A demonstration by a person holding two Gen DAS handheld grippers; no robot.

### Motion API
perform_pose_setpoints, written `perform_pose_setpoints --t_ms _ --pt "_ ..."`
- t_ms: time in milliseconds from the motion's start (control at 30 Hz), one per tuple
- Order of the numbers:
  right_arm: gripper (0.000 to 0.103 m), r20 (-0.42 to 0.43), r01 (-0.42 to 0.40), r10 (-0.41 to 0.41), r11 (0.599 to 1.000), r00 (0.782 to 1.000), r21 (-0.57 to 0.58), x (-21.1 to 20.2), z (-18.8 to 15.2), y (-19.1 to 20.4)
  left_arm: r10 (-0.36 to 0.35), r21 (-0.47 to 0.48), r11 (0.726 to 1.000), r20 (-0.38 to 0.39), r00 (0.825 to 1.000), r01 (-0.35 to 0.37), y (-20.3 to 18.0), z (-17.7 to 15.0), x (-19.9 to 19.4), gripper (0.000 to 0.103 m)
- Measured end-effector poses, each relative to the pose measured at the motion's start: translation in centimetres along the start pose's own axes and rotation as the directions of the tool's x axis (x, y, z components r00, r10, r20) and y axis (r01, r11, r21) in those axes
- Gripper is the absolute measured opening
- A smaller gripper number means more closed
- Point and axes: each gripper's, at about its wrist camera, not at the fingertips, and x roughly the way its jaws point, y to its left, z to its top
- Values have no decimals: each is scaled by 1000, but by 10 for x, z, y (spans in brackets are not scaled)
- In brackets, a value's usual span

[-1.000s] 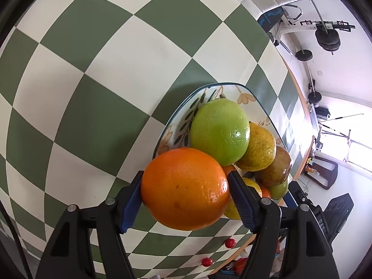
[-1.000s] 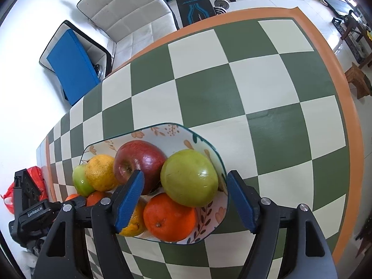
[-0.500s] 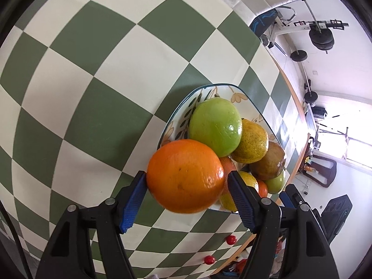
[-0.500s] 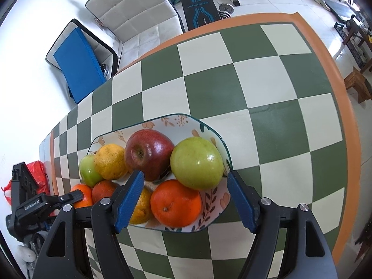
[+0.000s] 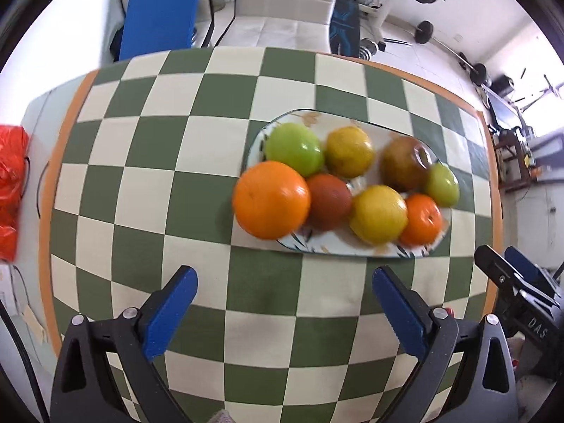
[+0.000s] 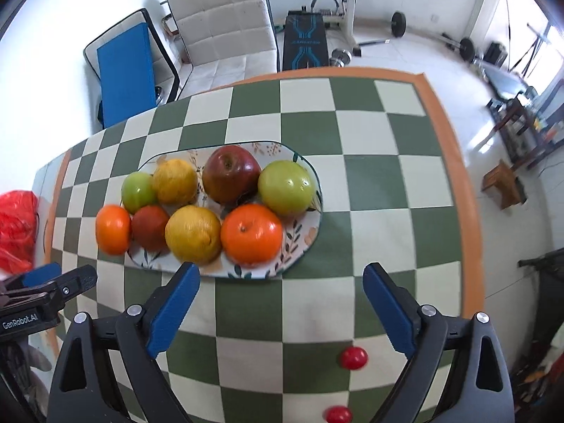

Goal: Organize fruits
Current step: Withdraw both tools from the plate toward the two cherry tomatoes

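Observation:
An oval flower-patterned plate (image 5: 338, 246) (image 6: 310, 239) holds several fruits on the checkered table. A large orange (image 5: 271, 199) (image 6: 112, 229) sits at its left end, partly over the rim, beside a dark red fruit (image 5: 328, 201). A green apple (image 6: 286, 187), a red apple (image 6: 231, 173) and another orange (image 6: 251, 236) lie toward the right end. My left gripper (image 5: 285, 310) hangs open and empty, back from the plate's near side. My right gripper (image 6: 280, 306) is open too, nothing between its fingers, just short of the plate's near rim.
Two small red tomatoes (image 6: 353, 357) (image 6: 338, 414) lie on the table near my right gripper. A red bag (image 6: 16, 229) sits past the table's left edge. A white sofa (image 6: 225, 24) and weight equipment (image 6: 338, 28) stand beyond the far edge.
My left gripper opened, let go of the large orange and drew back; the orange now rests at the plate's left end. The right gripper also drew back from the plate.

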Motion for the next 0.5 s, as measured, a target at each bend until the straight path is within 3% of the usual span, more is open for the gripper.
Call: perform_pose_setpoints --t_ms 333,500 --pt "96 128 37 -35 999 991 -13 -78 -35 3 54 83 994 177 983 -69 -23 -32 -66 102" --pt "96 184 41 -38 999 982 -9 -117 -49 5 41 96 993 237 971 -66 -25 -49 -97 102"
